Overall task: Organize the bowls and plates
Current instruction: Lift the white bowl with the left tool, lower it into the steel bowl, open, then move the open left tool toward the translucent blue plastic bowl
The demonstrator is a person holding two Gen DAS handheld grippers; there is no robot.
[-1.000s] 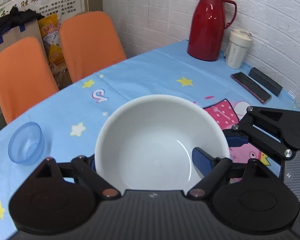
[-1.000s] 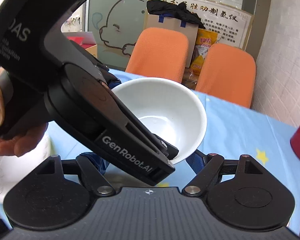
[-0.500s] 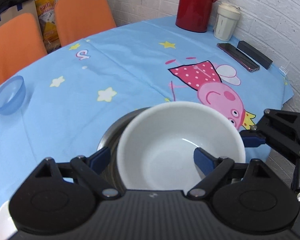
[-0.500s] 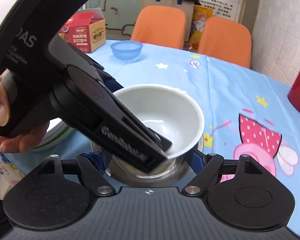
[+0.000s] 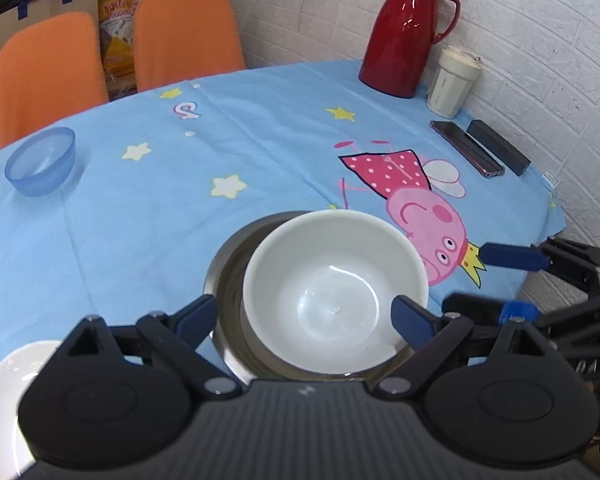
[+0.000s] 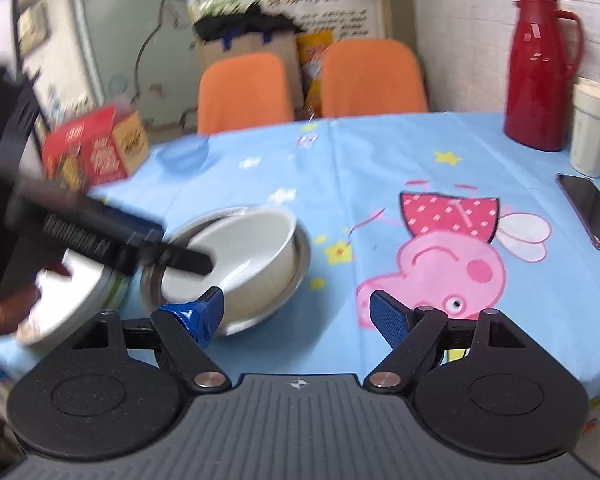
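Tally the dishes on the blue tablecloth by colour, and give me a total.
White: 2, the white bowl nested in the steel one, and the white dish at the near left edge.
Steel: 1, the metal bowl under the white bowl.
Blue: 1, the clear blue bowl near the orange chairs.
Total: 4

Red jug [image 5: 404,32], cream cup [image 5: 452,82], phone [image 5: 466,148]

white bowl [image 5: 334,292], steel bowl [image 5: 230,280], cartoon-print blue tablecloth [image 5: 260,152]
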